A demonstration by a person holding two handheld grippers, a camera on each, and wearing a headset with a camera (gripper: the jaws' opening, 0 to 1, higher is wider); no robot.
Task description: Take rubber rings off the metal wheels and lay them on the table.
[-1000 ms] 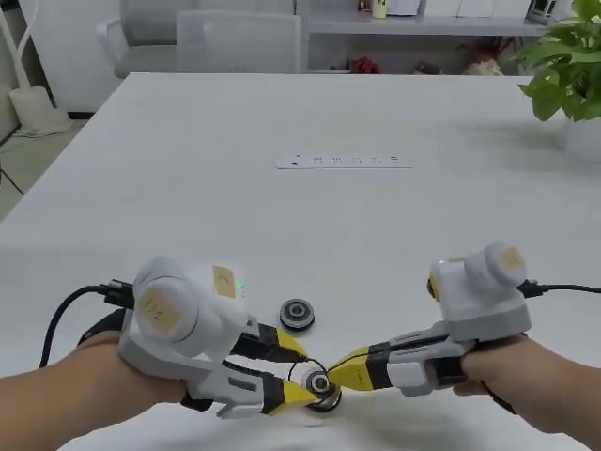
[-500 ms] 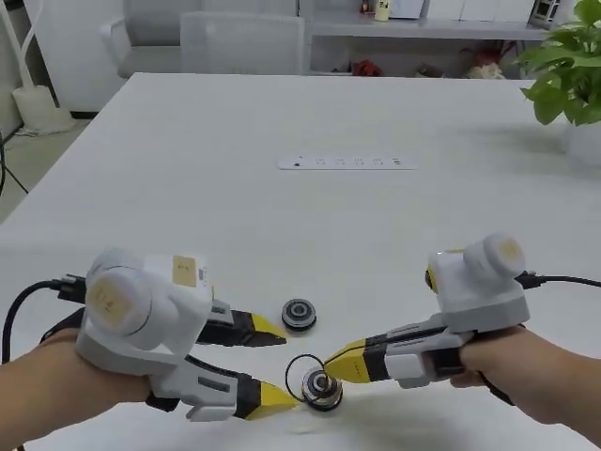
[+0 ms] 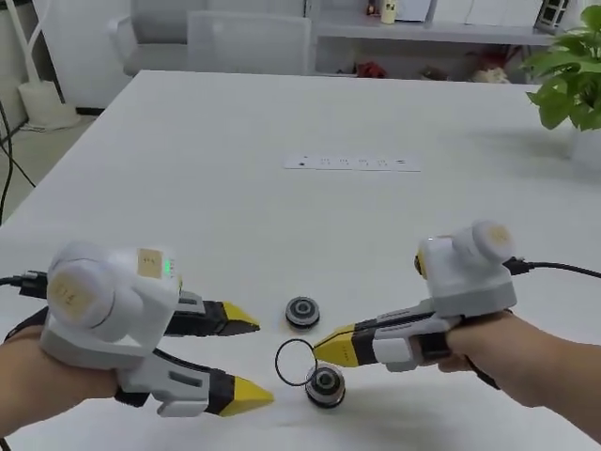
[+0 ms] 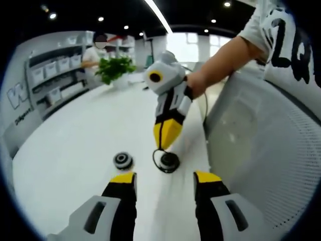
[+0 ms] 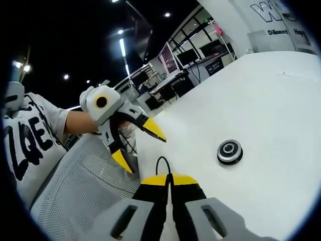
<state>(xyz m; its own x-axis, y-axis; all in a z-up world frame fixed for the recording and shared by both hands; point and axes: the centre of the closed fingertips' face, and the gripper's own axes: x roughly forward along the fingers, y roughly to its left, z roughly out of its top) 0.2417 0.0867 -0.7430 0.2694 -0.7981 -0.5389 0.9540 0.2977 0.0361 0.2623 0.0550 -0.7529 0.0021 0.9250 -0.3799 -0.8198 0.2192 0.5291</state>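
1. Rubber ring [image 3: 277, 363], nearer wheel [image 3: 325, 385] and farther wheel [image 3: 302, 311] all sit toward the near edge of the white tabletop [image 3: 310, 225]. The tabletop runs back to chairs [image 3: 244, 42] at its far end. A long flat socket strip [image 3: 352, 163] is set into its middle.
2. A green potted plant [image 3: 568, 80] stands at the far right of the tabletop, well apart from the work.
3. The left hand-held gripper [image 3: 248, 357] is at the person's lower left. Its two yellow-tipped jaws are spread wide with nothing between them. In the left gripper view, the nearer wheel and the ring lie ahead of the jaws and apart from them.
4. The right hand-held gripper [image 3: 321, 349] reaches in from the right. Its jaws are pressed together on the edge of the rubber ring. In the right gripper view, the thin black loop rises from between the closed yellow tips.
5. The farther wheel lies flat just beyond the right gripper's tips. It has a dark outer band and a pale hub, and neither gripper touches it.
6. The nearer wheel lies flat just on the person's side of those tips, with its metal hub facing up.
7. The rubber ring is a thin black loop. It spreads leftward from the pinching tips into the space between the two grippers. Its lower right part runs close along the nearer wheel's rim. Whether it touches the wheel there cannot be told.
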